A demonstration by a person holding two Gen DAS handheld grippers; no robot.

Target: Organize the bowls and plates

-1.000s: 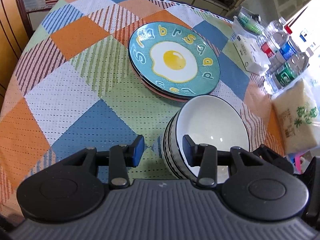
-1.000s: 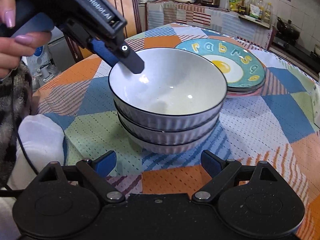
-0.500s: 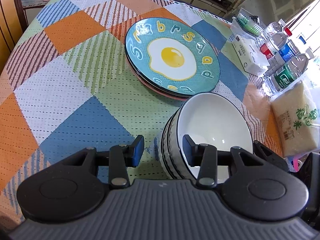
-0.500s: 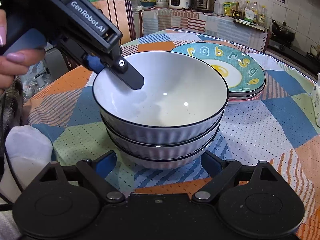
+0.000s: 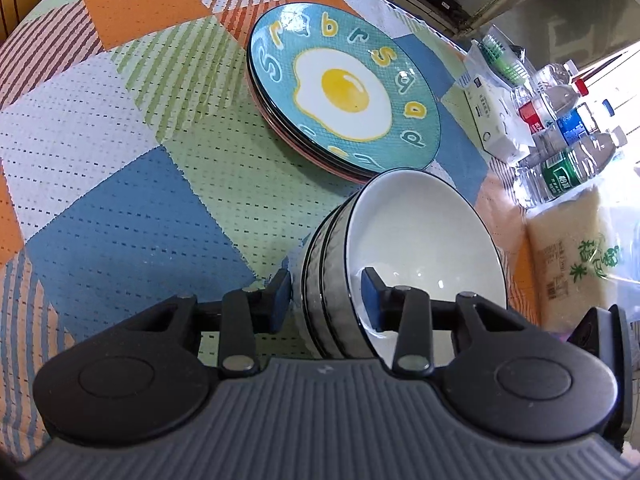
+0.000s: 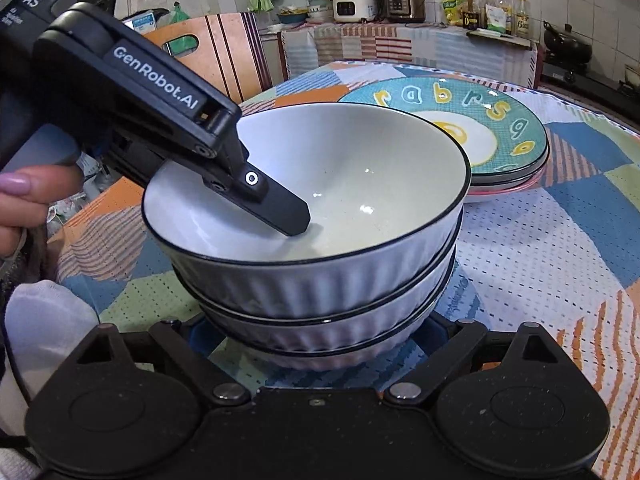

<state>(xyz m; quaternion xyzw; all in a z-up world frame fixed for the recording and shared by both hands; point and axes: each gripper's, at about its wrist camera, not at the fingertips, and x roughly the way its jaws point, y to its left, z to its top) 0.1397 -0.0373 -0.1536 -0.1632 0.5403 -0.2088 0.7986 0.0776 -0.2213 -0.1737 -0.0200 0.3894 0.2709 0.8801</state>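
A stack of three white ribbed bowls (image 6: pixel 320 280) with black rims stands on the patchwork tablecloth; it also shows in the left wrist view (image 5: pixel 420 248). My left gripper (image 5: pixel 324 300) straddles the near wall of the bowl stack, one finger inside the top bowl, one outside, with a gap to the wall. Its inner finger (image 6: pixel 276 212) shows in the right wrist view. My right gripper (image 6: pixel 316 336) is open, its fingers spread around the base of the stack and mostly hidden by it. A stack of plates topped by a teal fried-egg plate (image 5: pixel 344 96) lies behind the bowls (image 6: pixel 472 128).
Water bottles (image 5: pixel 568 152), a white box (image 5: pixel 488 116) and a bag of rice (image 5: pixel 576 264) stand at the table's right edge. A wooden chair (image 6: pixel 216 48) and a kitchen counter with cookers (image 6: pixel 400 0) are beyond the table.
My right gripper has moved forward until its fingers flank the base of the bowl stack. My left gripper has moved deeper over the bowl wall and stays open.
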